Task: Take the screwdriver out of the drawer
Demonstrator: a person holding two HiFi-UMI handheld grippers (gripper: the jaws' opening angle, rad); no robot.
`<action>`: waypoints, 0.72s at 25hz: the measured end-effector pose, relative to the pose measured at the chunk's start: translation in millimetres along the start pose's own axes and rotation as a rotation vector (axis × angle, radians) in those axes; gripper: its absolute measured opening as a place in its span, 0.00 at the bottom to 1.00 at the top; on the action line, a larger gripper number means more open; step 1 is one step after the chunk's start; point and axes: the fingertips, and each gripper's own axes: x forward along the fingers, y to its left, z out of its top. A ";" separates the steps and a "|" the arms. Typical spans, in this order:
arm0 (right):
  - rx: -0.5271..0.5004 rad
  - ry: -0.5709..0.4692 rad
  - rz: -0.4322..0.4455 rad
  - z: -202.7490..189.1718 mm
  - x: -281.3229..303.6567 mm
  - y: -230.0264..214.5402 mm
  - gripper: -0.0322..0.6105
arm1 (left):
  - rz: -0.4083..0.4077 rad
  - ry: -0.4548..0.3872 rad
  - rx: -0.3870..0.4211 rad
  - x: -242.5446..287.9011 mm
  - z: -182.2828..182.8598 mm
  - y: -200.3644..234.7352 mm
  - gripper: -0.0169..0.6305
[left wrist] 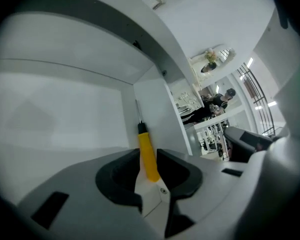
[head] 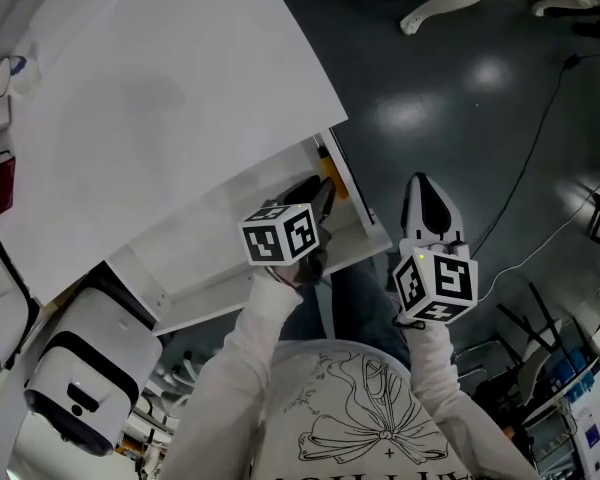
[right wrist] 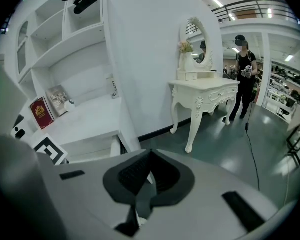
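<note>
screwdriver [left wrist: 149, 156]: handle smooth yellow plastic, bit of sheen; shaft dark metal. drawer [left wrist: 60, 119]: smooth matt white panels, painted look. floor [head: 480, 88]: dark, glossy, lamp glare all over. right gripper [right wrist: 149, 158]: matt grey plastic shell, pads [right wrist: 135, 173] black, ribbed. sleeve [head: 248, 353]: soft white cloth.

Yellow screwdriver [left wrist: 148, 156] with black collar, white drawer [left wrist: 65, 115], dark grey floor [head: 460, 118], red book [right wrist: 41, 113]

White dressing table [right wrist: 205, 91], oval mirror [right wrist: 194, 34], red book [right wrist: 41, 113] on shelf [right wrist: 85, 111], black cable [right wrist: 252, 151] on dark floor [right wrist: 225, 149]
</note>
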 end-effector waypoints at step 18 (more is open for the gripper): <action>-0.011 0.026 -0.023 -11.6 1.3 -3.5 0.05 | -0.028 0.057 -0.016 21.1 -14.0 0.9 0.17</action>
